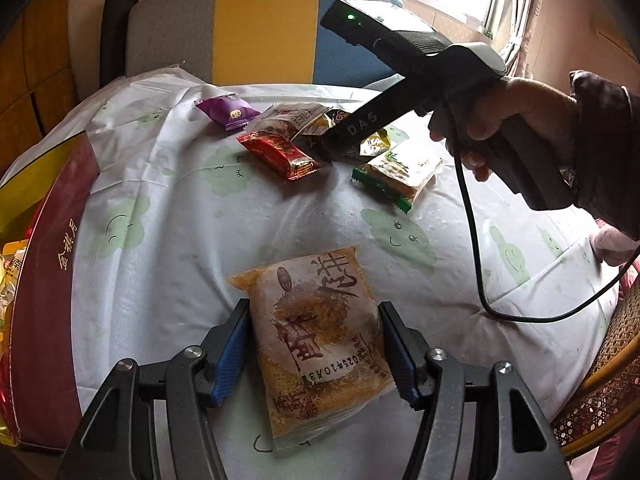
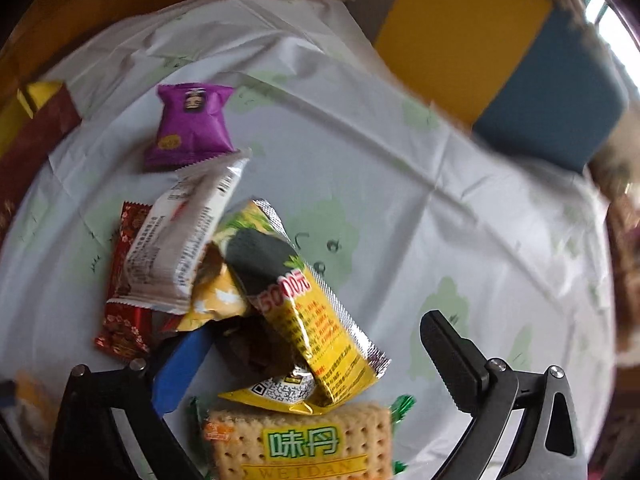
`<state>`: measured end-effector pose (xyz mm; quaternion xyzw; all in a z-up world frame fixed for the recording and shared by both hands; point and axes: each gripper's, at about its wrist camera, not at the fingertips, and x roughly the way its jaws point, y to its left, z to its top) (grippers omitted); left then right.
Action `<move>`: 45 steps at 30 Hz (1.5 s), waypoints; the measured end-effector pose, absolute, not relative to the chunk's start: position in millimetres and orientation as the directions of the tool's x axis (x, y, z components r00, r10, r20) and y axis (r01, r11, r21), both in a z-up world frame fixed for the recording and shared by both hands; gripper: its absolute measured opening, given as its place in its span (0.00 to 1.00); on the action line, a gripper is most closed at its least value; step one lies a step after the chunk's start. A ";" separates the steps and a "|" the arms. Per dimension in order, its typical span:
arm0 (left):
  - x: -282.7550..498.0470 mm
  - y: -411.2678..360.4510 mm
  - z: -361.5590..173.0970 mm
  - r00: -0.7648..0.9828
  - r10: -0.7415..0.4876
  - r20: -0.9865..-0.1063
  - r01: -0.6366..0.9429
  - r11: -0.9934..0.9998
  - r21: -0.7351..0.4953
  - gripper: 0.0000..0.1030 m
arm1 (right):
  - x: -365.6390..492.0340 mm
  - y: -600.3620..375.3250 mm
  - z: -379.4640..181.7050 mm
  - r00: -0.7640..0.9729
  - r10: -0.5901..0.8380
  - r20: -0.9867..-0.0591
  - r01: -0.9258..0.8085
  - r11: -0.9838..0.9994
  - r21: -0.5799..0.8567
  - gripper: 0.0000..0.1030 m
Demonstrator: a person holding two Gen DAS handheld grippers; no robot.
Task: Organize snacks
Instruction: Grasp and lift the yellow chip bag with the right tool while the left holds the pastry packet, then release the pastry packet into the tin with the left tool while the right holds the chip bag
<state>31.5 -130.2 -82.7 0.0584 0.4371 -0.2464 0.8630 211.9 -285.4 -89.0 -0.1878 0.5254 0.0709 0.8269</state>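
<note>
pastry packet: flat on the white cartoon-print tablecloth, near edge of the table, long axis running straight away from the left wrist camera, printed side up
left gripper: straddling the pastry packet, blue pads right against both long edges, looks clamped on it
snack pile: further back, well apart from the pastry packet, all jumbled
purple packet: off on its own at the far-left end of the pile
white wrapper: tilted, lying over the red packet
yellow sachet: on top of the heap, long axis slanting toward the cracker pack, lower corner resting on it
cracker pack: green trim, closest to the right wrist camera
right gripper: jaws spread wide over the pile, yellow sachet and some dark wrapper sitting between them, black pad on the right clear of everything; blue pad half buried behind wrappers, can't tell if touching
red gift box: left edge of table, open, gold lining, a few wrapped snacks already inside
behind: striped grey-yellow-blue chair back
</note>
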 end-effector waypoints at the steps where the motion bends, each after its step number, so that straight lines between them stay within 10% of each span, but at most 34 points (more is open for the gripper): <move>1: 31.4 -130.1 -82.8 0.497 -0.374 -0.783 0.476 0.872 -0.115 0.62 | 210.4 -282.2 -88.1 0.441 -0.079 -0.894 -0.328 0.913 -0.243 0.96; 8: 31.3 -130.4 -82.7 0.500 -0.370 -0.783 0.473 0.874 -0.110 0.62 | 190.9 -255.7 -77.1 0.421 -0.023 -0.907 -0.366 0.911 -0.192 0.41; 18: 31.4 -128.9 -82.8 0.501 -0.373 -0.781 0.477 0.872 -0.111 0.62 | 148.9 -283.9 -6.1 0.491 0.010 -0.871 -0.268 0.953 -0.140 0.38; 45: 31.5 -135.2 -80.3 0.497 -0.331 -0.802 0.462 0.883 -0.078 0.59 | 42.3 -296.0 -80.0 0.310 0.127 -0.942 -0.345 0.939 0.013 0.47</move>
